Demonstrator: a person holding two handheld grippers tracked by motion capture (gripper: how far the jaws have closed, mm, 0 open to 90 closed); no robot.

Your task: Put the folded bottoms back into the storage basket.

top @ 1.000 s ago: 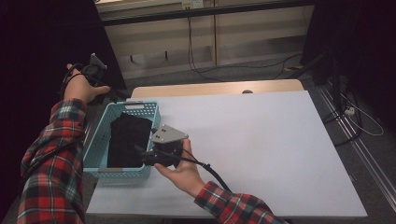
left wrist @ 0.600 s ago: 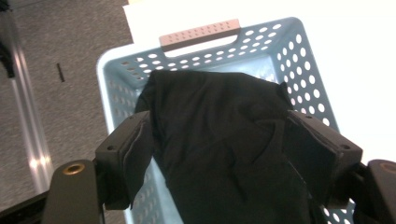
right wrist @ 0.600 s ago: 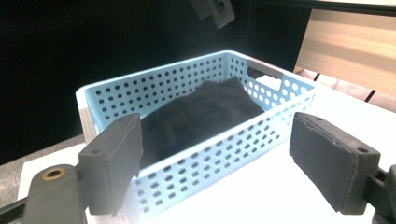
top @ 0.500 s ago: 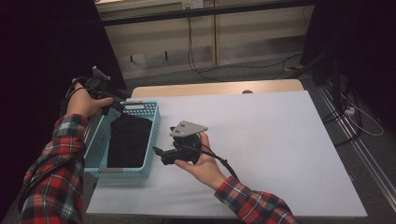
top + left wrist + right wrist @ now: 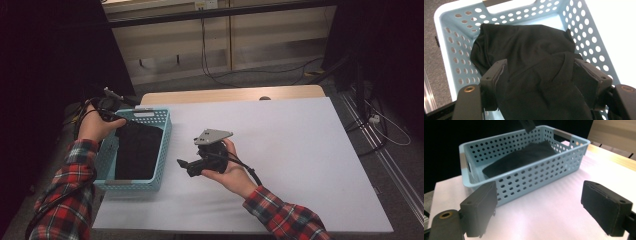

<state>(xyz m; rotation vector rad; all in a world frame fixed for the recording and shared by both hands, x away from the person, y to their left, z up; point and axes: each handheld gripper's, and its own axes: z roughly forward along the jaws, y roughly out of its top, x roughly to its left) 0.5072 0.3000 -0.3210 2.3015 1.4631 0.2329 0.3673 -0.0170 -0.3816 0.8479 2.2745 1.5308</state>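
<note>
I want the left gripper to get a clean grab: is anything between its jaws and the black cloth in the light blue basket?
Nothing visible does. The left gripper sits over the perforated light blue plastic basket, its open jaws straddling the crumpled black cloth, with no lid or other object over it.

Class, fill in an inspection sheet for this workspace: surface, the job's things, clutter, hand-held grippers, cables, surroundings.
Surface: white table, bare apart from the basket.
Job's things: light blue perforated basket at the table's left edge; black cloth lying inside it.
Clutter: nothing seen.
Grippers: left hand-held gripper over the basket's far corner, jaws apart with a fold of the cloth between them; pads pressing cannot be told. Right hand-held gripper beside the basket, open and empty, above the table.
Cables: one trails from the right gripper along the wrist; others lie on the floor beyond the table.
Surroundings: dark curtains both sides, wooden panels behind.
</note>
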